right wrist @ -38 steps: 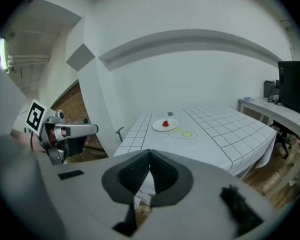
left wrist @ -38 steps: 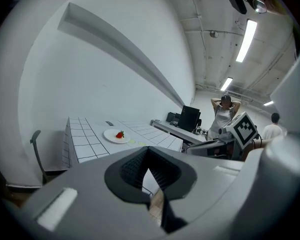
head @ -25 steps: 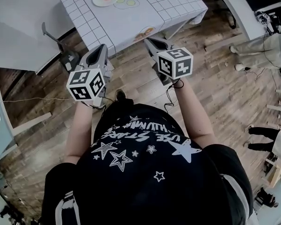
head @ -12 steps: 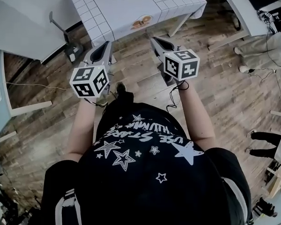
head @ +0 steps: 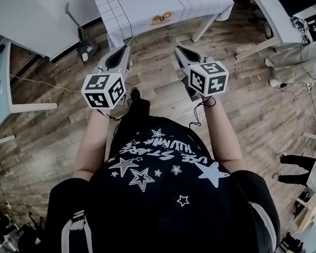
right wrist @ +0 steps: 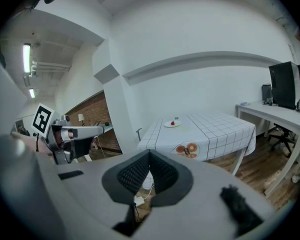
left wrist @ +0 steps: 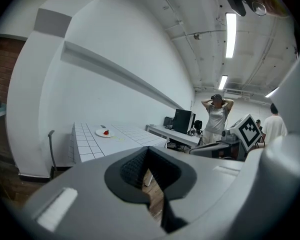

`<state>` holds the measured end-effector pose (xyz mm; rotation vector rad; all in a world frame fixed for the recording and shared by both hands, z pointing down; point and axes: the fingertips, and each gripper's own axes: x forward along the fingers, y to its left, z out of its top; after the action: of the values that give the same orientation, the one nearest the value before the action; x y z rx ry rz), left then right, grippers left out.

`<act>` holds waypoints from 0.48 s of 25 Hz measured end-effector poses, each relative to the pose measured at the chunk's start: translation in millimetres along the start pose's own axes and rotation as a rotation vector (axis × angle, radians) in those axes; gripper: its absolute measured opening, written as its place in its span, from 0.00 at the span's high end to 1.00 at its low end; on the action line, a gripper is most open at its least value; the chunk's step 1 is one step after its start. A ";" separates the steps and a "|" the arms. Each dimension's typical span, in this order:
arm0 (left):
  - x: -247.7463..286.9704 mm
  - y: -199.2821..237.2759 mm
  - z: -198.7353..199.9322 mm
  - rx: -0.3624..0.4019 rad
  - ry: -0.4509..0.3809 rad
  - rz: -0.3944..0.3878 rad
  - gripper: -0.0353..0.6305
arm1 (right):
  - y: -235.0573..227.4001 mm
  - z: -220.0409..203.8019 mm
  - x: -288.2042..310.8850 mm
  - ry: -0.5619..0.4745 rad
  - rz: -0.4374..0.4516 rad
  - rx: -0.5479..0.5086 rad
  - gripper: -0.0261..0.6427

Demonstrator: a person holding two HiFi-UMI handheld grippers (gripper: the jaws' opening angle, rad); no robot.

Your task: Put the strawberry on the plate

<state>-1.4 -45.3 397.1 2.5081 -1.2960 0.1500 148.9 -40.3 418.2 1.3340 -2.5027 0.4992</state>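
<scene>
The wooden floor (head: 47,136) is the biggest thing here. It fills most of the head view. A person in a black shirt with white stars (head: 163,194) stands on it and holds one tool in each hand.

Ahead of the person stands the counter (head: 195,1). It has a white cloth with a grid of thin lines. The cloth hangs down over the near edge, and there is an orange picture (right wrist: 186,148) on the hanging part. The counter is well apart from both tools.

The left tool (head: 125,50) and the right tool (head: 179,50) are held out in front of the person, side by side, over the bare floor. Both point toward the counter. Each one has a white cube with black square marks, one on the left (head: 104,90) and one on the right (head: 209,78).

In the left gripper view, the left tool is clenched, with its dark pads pressed together at the tips and nothing between them. In the right gripper view, the right tool is clenched the same way and holds nothing.

A small white plate (right wrist: 172,124) sits on the far part of the counter. The strawberry (right wrist: 172,123) is a tiny red spot lying on that plate, far from both tools.
</scene>
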 end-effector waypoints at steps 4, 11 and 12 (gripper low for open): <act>-12.6 -7.2 -4.8 0.000 -0.008 0.009 0.93 | 6.8 -10.7 -9.8 0.018 0.003 -0.017 0.94; -23.8 -12.8 -6.0 -0.001 -0.018 0.018 0.93 | 15.5 -15.0 -18.5 0.029 0.010 -0.034 0.94; -25.0 -14.0 -5.5 0.000 -0.021 0.019 0.93 | 16.3 -16.1 -20.1 0.031 0.011 -0.035 0.94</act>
<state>-4.4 -16.5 393.3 2.5045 -1.3282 0.1277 147.4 -10.1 422.2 1.2910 -2.4830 0.4726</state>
